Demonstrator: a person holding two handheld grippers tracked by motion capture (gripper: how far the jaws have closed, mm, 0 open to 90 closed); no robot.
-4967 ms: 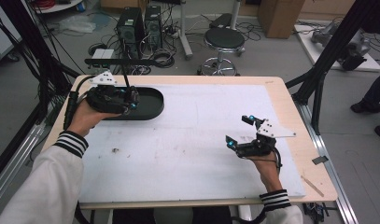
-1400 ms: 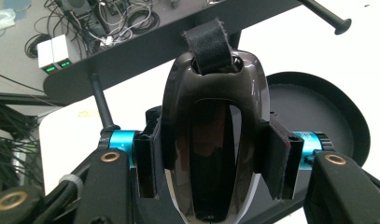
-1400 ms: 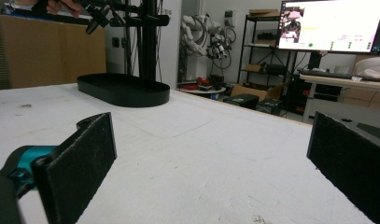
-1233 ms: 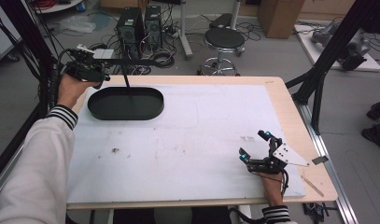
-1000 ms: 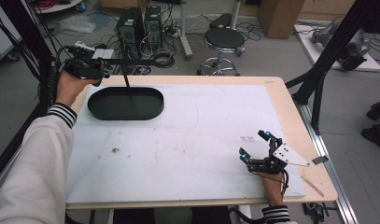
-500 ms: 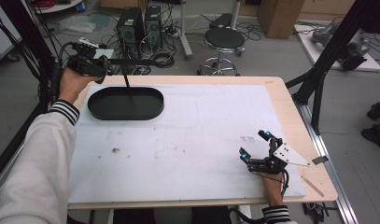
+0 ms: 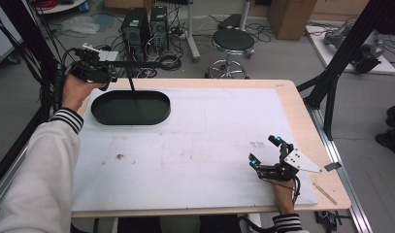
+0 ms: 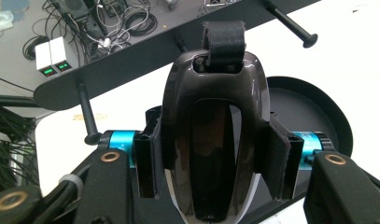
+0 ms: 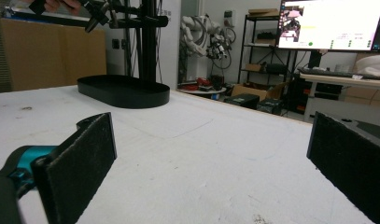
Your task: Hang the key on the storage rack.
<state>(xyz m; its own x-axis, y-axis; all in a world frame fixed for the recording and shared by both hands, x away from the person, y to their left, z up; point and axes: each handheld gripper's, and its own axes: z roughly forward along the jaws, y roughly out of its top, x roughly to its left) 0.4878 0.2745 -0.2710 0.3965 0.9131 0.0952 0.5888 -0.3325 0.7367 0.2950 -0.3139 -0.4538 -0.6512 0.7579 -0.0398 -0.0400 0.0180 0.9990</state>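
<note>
While the left gripper (image 8: 211, 154) has its jaws clamped on a glossy brown holder (image 8: 211, 140), above the black oval tray (image 7: 130, 108), rack post (image 7: 131, 82) just beside, right gripper (image 7: 265, 151) jaws apart.

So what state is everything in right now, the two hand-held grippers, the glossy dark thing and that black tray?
Left hand-held gripper: shut on the glossy dark device, raised above the tray's far left end.
Glossy dark device: clamped between the pads, strap loop on top.
Right hand-held gripper: open, nothing between its jaws, low at the table's near right.
Black oval tray: flat on the table, looks empty.

Glossy dark brown holder (image 8: 211, 140), black oval tray (image 7: 130, 107), white tabletop (image 7: 200, 145), black-and-white striped cuff (image 7: 69, 119)
</note>
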